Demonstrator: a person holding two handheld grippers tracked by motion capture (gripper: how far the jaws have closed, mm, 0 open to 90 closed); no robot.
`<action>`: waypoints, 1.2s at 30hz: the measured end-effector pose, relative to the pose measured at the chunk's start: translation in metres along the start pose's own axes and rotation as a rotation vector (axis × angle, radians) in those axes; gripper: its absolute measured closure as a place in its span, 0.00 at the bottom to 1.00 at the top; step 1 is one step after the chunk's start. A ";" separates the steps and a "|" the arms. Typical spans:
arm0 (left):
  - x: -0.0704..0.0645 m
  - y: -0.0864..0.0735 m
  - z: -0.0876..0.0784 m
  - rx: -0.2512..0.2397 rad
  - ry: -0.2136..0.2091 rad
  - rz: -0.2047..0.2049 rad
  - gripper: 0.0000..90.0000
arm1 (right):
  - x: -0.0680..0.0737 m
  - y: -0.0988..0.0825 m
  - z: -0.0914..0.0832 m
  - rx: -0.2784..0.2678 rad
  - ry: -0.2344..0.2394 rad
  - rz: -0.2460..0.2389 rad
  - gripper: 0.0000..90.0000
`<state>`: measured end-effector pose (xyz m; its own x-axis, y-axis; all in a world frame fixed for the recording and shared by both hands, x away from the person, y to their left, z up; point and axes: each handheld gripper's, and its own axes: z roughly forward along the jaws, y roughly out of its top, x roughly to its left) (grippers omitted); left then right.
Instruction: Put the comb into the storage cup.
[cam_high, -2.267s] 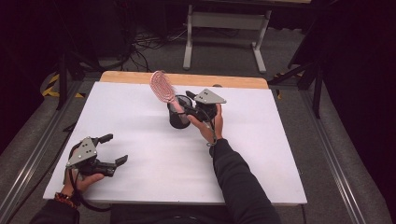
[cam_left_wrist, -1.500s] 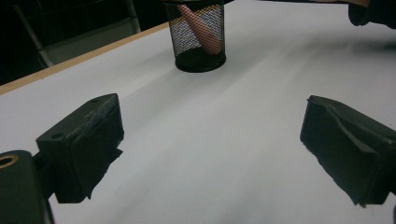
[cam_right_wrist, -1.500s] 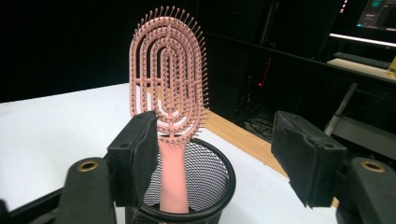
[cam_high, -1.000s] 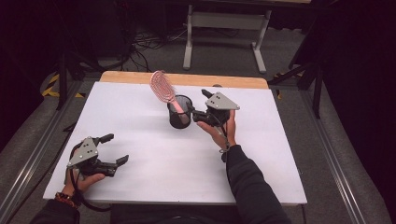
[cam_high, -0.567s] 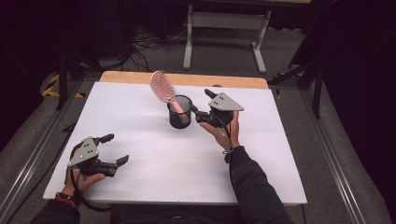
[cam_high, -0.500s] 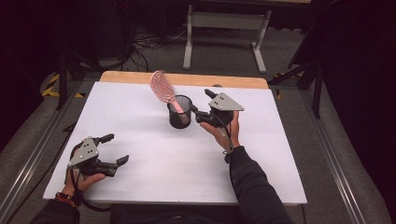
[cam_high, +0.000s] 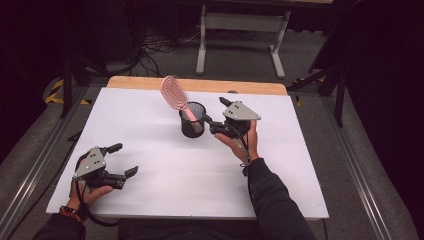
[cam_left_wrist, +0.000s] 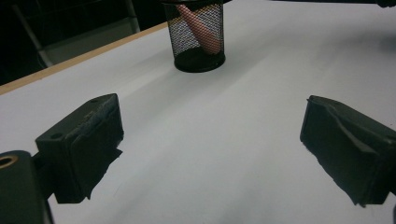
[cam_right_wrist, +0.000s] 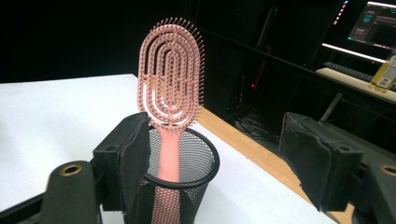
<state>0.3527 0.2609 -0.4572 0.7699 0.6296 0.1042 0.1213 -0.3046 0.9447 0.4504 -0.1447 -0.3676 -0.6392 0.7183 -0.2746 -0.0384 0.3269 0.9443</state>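
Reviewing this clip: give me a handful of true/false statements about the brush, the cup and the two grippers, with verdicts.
1. The pink hairbrush stands handle-down in the black mesh cup. True.
2. The right gripper is clamped on the brush handle. False: its jaws stand apart beside the cup, and the brush rests in the cup on its own.
3. The left gripper holds the cup. False: it sits open near the table's front left corner, with nothing between its jaws.
4. The brush head leans out above the cup's rim. True.
5. The cup lies tipped on its side. False: it stands upright on the white table.
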 end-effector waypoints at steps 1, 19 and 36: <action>0.000 0.000 0.000 0.000 0.000 0.001 0.08 | 0.000 0.000 0.000 0.004 0.003 -0.001 0.28; -0.001 0.000 0.001 0.008 0.000 0.005 0.08 | 0.002 -0.004 -0.016 0.010 0.006 0.002 0.17; -0.001 0.000 0.001 0.014 -0.001 0.012 0.08 | 0.010 -0.005 -0.035 -0.005 -0.018 -0.018 0.04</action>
<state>0.3522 0.2595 -0.4574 0.7720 0.6252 0.1147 0.1209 -0.3215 0.9391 0.4168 -0.1608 -0.3689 -0.6246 0.7233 -0.2945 -0.0534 0.3366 0.9401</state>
